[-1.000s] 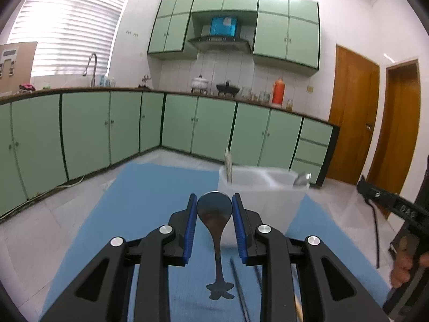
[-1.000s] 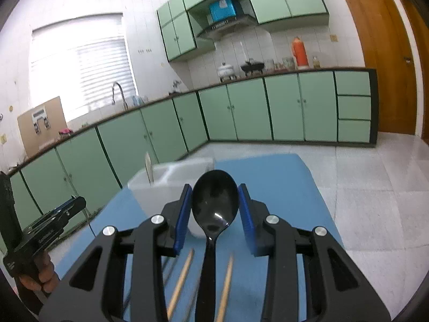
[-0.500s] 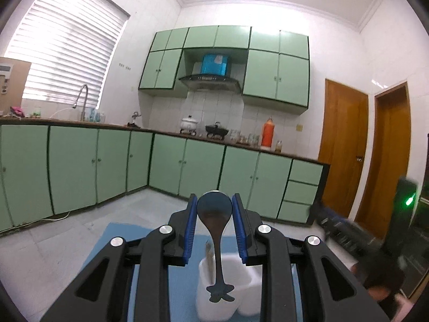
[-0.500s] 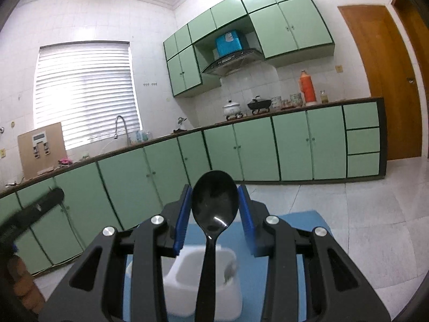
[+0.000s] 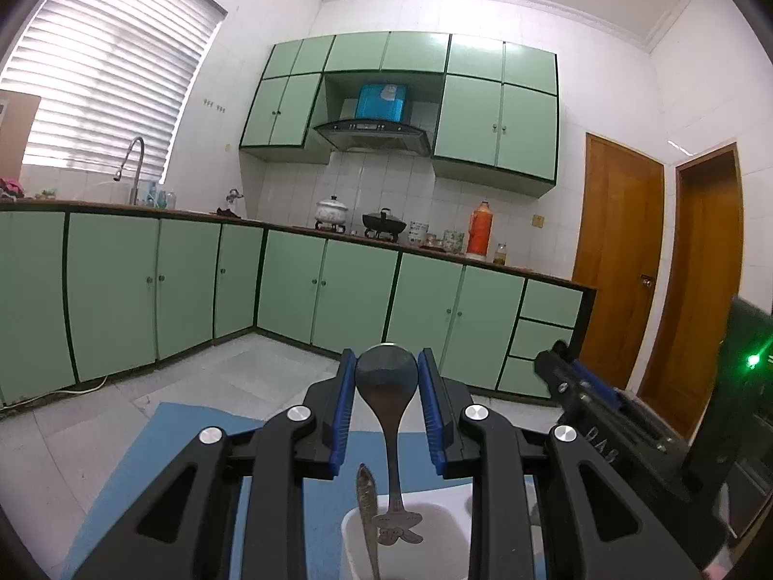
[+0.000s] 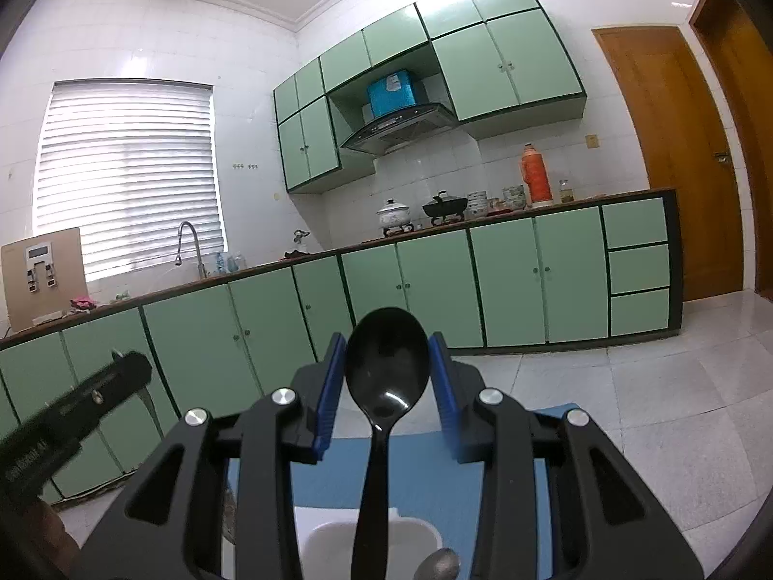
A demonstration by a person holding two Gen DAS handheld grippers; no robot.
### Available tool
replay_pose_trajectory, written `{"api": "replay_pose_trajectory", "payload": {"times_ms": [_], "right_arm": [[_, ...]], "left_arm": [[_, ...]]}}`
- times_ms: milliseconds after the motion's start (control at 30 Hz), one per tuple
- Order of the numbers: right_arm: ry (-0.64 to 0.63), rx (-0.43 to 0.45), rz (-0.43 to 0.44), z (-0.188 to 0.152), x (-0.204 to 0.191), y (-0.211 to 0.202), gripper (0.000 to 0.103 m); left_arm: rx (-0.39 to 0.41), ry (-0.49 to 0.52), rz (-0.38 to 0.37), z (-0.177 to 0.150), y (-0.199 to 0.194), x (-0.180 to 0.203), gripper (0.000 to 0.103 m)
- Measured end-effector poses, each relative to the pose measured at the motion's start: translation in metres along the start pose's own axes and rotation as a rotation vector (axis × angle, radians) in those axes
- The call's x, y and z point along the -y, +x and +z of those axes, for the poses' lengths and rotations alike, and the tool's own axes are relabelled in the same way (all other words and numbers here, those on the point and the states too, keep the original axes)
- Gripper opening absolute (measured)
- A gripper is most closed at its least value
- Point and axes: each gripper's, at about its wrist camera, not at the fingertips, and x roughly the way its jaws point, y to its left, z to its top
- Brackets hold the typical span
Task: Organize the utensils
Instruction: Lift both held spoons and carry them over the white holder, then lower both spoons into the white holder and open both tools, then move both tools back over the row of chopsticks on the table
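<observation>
My left gripper point(image 5: 386, 386) pinches a metal spoon point(image 5: 386, 377) by its bowl, handle dangling over the white holder point(image 5: 444, 522) at the frame's bottom; my right gripper point(image 6: 386, 367) clamps a black spoon point(image 6: 386, 362) likewise. Either handle could catch the rim if I lower off-centre. Only the right view shows a spoon bowl point(image 6: 439, 565) poking up at bottom right; only the left shows the upright utensil handle point(image 5: 367, 507).

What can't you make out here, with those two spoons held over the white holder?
- Left view: the holder bottom is cut off by the lower edge, and the left gripper arms hide its sides.
- Left view: the metal spoon handle tip hides part of the compartment below it.
- Right view: the black spoon handle end runs off the lower edge, so how deep it reaches can't be told.
- Right view: the right gripper hides most of the mat.
</observation>
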Motion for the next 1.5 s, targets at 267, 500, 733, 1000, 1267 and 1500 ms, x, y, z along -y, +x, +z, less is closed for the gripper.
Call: {"api": "replay_pose_trajectory", "payload": {"times_ms": [267,500,733,1000,1267,1500], "right_arm": [[0.014,-0.042,0.0,-0.02,0.001,0.009,0.034],[0.026,-0.087,0.025,-0.028,-0.001,0.004,0.035],[0.035,-0.115,0.029,-0.034,0.001,-0.01,0.042],[0.018,-0.121,0.033,-0.033,-0.002,-0.031,0.045],[0.005,-0.141,0.022,-0.039,0.003,-0.079,0.053],[-0.002,-0.164,0.009,-0.057,0.009,-0.134,0.055]], "left_arm": [[-0.05,0.014,-0.009,-0.016,0.012,-0.003,0.026],[-0.098,0.026,-0.014,-0.027,0.014,-0.002,0.026],[-0.117,0.017,-0.006,-0.031,0.009,-0.005,0.033],[-0.104,0.01,0.02,-0.036,-0.011,-0.007,0.046],[-0.084,0.035,0.049,-0.049,-0.056,-0.004,0.059],[-0.113,0.053,0.074,-0.074,-0.107,0.008,0.068]]}}
